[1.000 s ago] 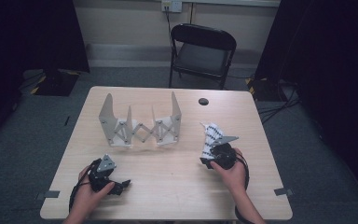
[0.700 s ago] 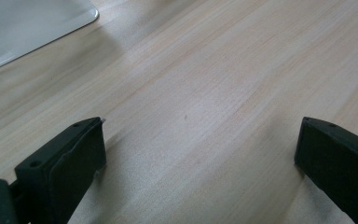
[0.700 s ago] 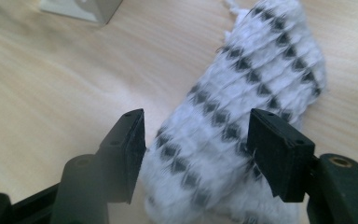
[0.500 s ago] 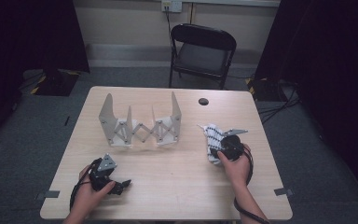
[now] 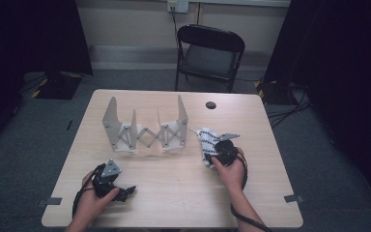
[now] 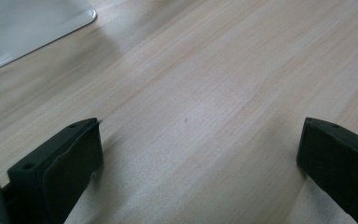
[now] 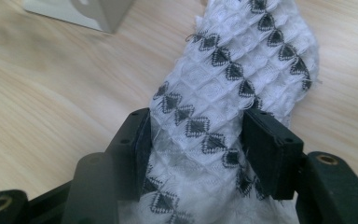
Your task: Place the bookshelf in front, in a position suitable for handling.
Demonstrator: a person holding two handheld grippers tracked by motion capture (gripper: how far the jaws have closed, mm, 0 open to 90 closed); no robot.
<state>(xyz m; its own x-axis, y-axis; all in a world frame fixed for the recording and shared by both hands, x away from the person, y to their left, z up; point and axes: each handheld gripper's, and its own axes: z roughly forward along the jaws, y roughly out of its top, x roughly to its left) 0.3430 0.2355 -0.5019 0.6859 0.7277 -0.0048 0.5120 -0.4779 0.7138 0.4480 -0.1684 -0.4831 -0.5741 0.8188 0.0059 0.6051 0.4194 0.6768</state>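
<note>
Right gripper (image 7: pixel 196 140) had its jaws closing round a white cloth w/ black diamonds (image 7: pixel 233 65), fabric bunched between both pads, at table's (image 5: pixel 174 193) 4 o'clock. Expanding rack (image 5: pixel 145 130) stood approx. centre. Left gripper (image 6: pixel 200 154), jaws wide apart w/ nothing between, rested at 7 o'clock.

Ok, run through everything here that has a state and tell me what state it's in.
Cloth: lying crumpled on the table, between the right gripper's jaws.
Right gripper: jaws just closing around the cloth, touching its sides.
Left gripper: open, nothing between its jaws.
Folding rack: upright, stretched out.
Chair: unfolded, vacant.
</note>
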